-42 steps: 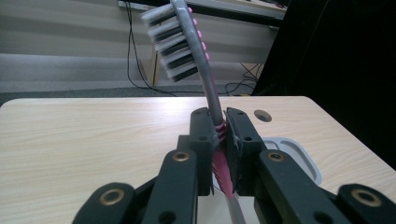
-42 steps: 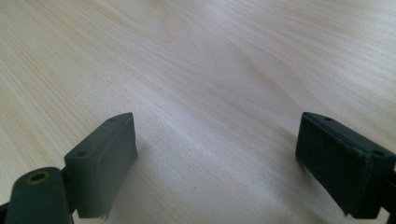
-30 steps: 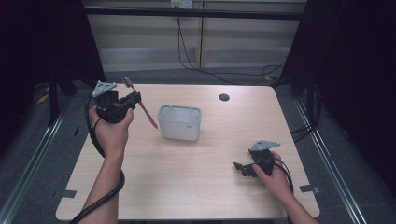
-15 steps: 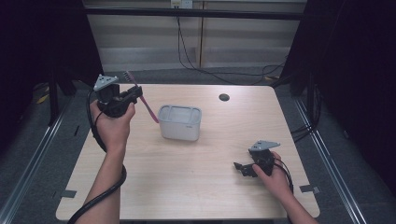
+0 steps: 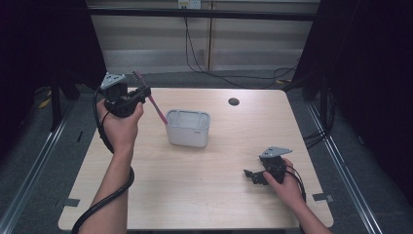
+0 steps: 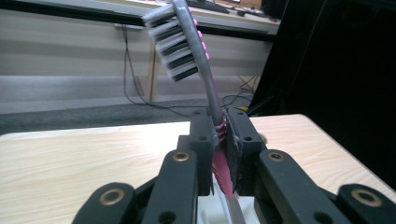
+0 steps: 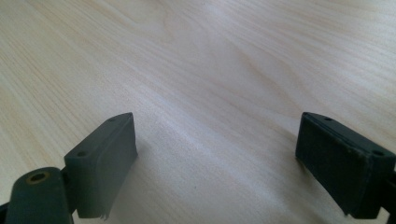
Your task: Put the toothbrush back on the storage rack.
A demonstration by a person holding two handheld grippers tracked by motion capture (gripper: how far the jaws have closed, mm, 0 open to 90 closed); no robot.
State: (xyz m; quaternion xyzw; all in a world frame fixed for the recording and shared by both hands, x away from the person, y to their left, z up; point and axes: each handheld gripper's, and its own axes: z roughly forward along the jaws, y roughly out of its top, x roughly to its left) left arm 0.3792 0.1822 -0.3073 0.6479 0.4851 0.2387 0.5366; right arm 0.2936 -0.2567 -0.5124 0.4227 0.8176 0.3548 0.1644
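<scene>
**Bench stock: one toothbrush, one holder, two claws**

Item 1. Toothbrush, quantity one: pink and grey plastic handle, dark and white bristles (image 6: 212, 93). It is clamped at the ribbed pink neck between the jaws of the left claw (image 6: 218, 140), head up and tilted, bristles facing left in the left gripper view. In the high view the toothbrush (image 5: 157, 109) slants from the claw down toward the rim of the holder, its lower end just beside that rim; whether it touches cannot be told.

Item 2. Holder, quantity one: pale grey, oblong plastic cup with rounded corners and open top (image 5: 188, 131), standing upright near the middle of the bench. A small mark sits on its front wall, too small to read.

Item 3. Bench, quantity one: light wood-grain top (image 5: 204, 195), with one dark round grommet hole (image 5: 234, 101) near the far edge.

Item 4. Claws, quantity two, black, each with a trailing cable and a grey three-cornered plate. The left claw (image 5: 143, 93) is raised over the bench's left side, clenched on the toothbrush. The right claw (image 5: 249, 175) rests low at the near right, well apart from the holder; its jaws stand wide, released, with bare wood between them (image 7: 215, 154).

No legible brand or lettering anywhere.
</scene>
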